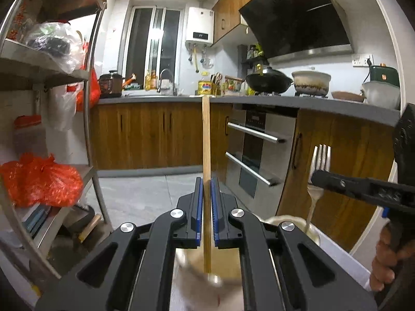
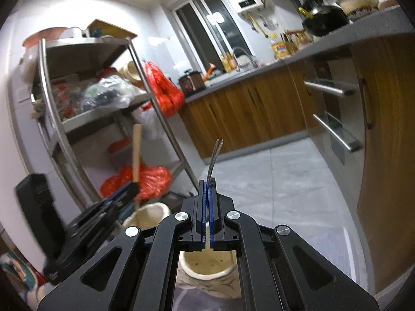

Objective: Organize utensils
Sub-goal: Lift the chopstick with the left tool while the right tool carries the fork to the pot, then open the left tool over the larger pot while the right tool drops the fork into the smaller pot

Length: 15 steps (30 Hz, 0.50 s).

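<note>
**Both grippers loaded up over the cups: chopstick in one, fork in the other**

Biggest thing in the room is the wooden cabinet run with the grey counter [image 1: 259, 102] on top, and everything else sits relative to that. The steel shelf rack [image 1: 90, 103] stands just off the counter's left end, stuffed with plastic bags, including a red bag [image 1: 39, 181] on a lower shelf. On the counter there's a black wok [image 1: 268, 80] and a white pot [image 1: 311, 83] beside it, and below the counter sits a built-in oven [image 1: 259, 150] with steel bar handles.

Well in front of the counter and lower down, the left gripper [image 1: 207, 207] is clamped on a wooden chopstick [image 1: 206, 142]. The stick stands pretty much upright between the blue pads, its top end reaching up to counter height in the left wrist view and its bottom end dipping into a cream cup [image 1: 207, 267] right under the jaws. That cup is blurry there, so no detail on it.

To the right of that, the right gripper [image 2: 207, 207] is closed tight on a metal fork [image 2: 215, 160], tines up. A second cream cup [image 2: 207, 272] sits directly below it, with the fork's handle pointing down toward the opening. The left wrist view also catches a hand [image 1: 389, 259] wrapped around the right gripper's grip.
</note>
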Tool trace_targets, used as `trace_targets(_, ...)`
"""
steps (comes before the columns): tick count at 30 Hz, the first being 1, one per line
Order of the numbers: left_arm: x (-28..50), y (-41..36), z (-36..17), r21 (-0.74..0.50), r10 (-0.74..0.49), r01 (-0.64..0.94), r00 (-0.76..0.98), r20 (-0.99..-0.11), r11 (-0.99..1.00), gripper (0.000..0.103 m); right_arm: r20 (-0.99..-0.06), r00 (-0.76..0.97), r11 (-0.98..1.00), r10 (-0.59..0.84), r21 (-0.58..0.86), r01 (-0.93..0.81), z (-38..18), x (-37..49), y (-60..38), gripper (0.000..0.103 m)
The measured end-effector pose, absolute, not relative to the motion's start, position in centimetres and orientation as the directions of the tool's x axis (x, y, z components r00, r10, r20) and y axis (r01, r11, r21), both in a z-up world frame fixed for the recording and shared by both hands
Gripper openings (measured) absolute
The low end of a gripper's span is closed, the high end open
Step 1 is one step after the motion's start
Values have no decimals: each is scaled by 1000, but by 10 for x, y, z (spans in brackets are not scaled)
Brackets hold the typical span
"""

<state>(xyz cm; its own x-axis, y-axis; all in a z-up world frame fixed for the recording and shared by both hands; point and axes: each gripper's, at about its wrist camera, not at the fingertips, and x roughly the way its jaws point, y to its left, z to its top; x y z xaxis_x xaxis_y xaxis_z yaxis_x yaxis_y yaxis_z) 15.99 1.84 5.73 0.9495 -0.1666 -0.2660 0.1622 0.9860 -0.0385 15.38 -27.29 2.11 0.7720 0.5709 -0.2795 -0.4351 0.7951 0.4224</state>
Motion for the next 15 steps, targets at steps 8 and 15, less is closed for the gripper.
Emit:
trace_targets(8, 149, 20, 51, -31, -155, 153, 928, -338, 988, 6, -317, 768, 809, 557, 414, -417, 14, 157, -270, 3)
trace_targets(15, 155, 22, 49, -12, -100, 103, 920, -379, 995, 11, -321, 779, 821, 538, 410, -398, 15, 156, -271, 3)
